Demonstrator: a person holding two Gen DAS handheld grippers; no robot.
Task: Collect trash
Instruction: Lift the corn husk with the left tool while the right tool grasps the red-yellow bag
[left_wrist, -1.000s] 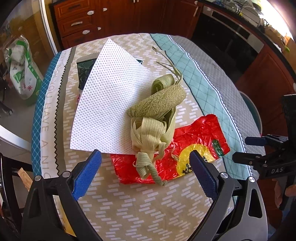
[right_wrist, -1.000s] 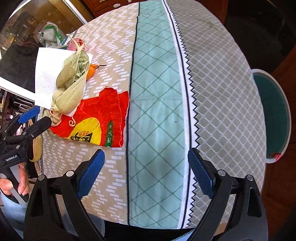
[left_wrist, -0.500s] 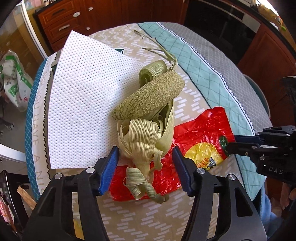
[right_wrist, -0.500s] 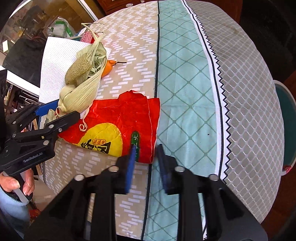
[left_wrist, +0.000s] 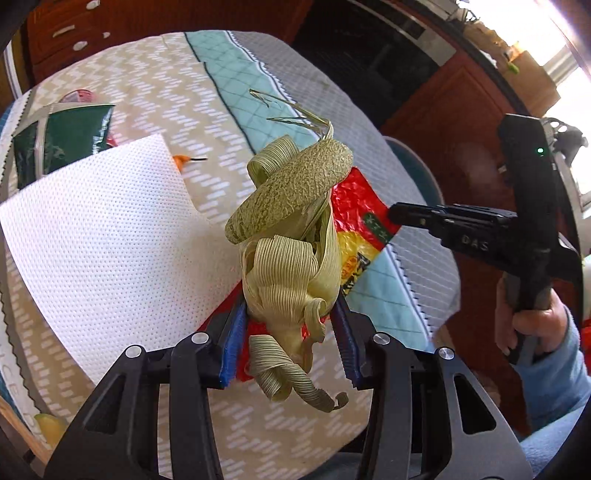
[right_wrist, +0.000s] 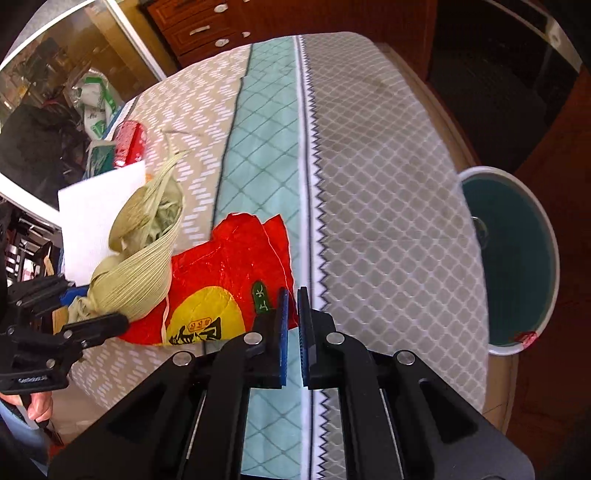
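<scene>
The left gripper (left_wrist: 291, 325) is closing its 2 blue pads on the base of the corn husk bundle (left_wrist: 291, 258), which rises ahead of it with a bare cob (left_wrist: 291, 192) lying across the top. Just left of the bundle lies a white paper towel (left_wrist: 110, 240). Under it and to the right lies a red wrapper (right_wrist: 221, 280). The right gripper (right_wrist: 291, 295) has its jaws pinched together on that wrapper's right edge. Farther right, beyond the patterned tablecloth (right_wrist: 388, 184), stands a teal bin (right_wrist: 517, 258).
</scene>
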